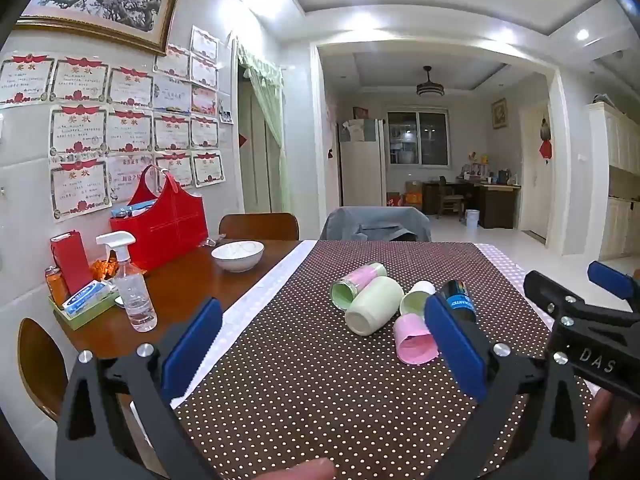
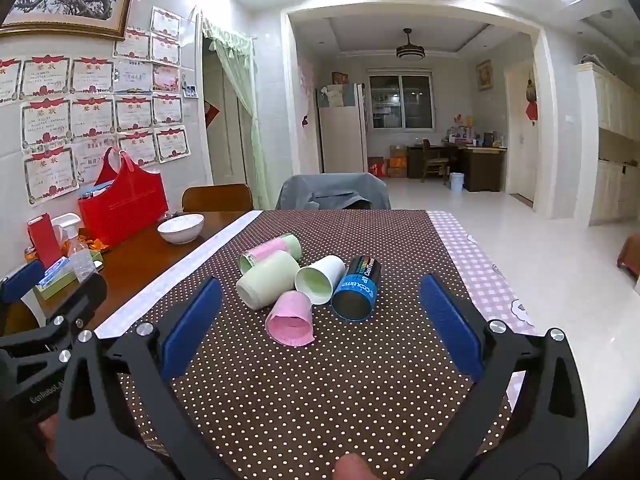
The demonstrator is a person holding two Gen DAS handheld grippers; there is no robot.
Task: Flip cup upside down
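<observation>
Several cups lie on their sides in a cluster on the brown dotted tablecloth (image 2: 320, 380). A pink cup (image 2: 290, 318) lies nearest, mouth toward me. Behind it lie a pale green cup (image 2: 266, 280), a white cup (image 2: 320, 280), a pink-and-green cup (image 2: 270, 252) and a black-and-blue can-shaped cup (image 2: 356, 288). The same cluster shows in the left wrist view, with the pink cup (image 1: 414, 338) and the pale green cup (image 1: 374, 304). My right gripper (image 2: 320, 320) is open and empty, short of the pink cup. My left gripper (image 1: 324, 336) is open and empty, left of the cluster.
A white bowl (image 1: 238, 254), a spray bottle (image 1: 132, 284), a red bag (image 1: 160, 224) and a tray of small items (image 1: 86, 304) stand on the bare wood at the left. Chairs (image 1: 258, 226) stand at the table's far edge. A pink checked cloth (image 2: 480, 276) covers the right side.
</observation>
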